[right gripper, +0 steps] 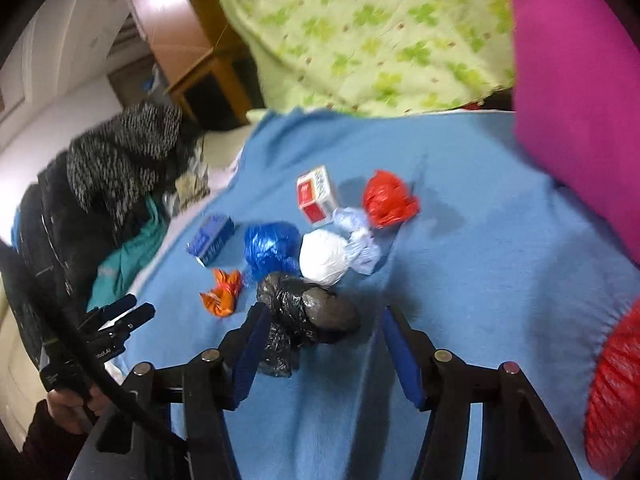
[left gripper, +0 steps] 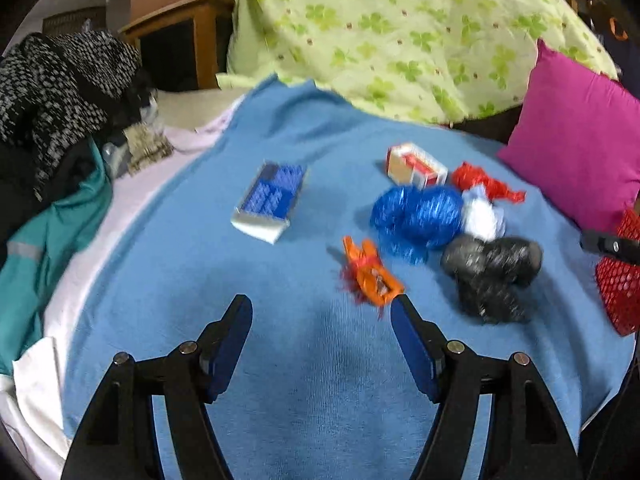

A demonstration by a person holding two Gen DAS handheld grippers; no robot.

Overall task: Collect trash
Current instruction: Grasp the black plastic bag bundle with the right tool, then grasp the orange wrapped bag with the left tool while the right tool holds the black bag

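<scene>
Trash lies on a blue blanket (left gripper: 312, 360): an orange wrapper (left gripper: 370, 272), a blue plastic bag (left gripper: 418, 218), a black plastic bag (left gripper: 490, 272), a white bag (left gripper: 482, 216), a red bag (left gripper: 480, 180), a red-white box (left gripper: 416, 168) and a blue box (left gripper: 272, 200). My left gripper (left gripper: 322, 312) is open and empty, its right fingertip beside the orange wrapper. My right gripper (right gripper: 322, 320) is open, its jaws on either side of the black bag (right gripper: 308, 312). The orange wrapper (right gripper: 222, 294), blue bag (right gripper: 270, 250), white bag (right gripper: 326, 258) and red bag (right gripper: 388, 198) lie beyond.
A red mesh basket (left gripper: 622, 280) stands at the right edge; it also shows in the right wrist view (right gripper: 614, 392). A magenta pillow (left gripper: 576, 136), a green-patterned quilt (left gripper: 400, 28) at the back, and piled clothes (left gripper: 60, 92) at the left surround the blanket.
</scene>
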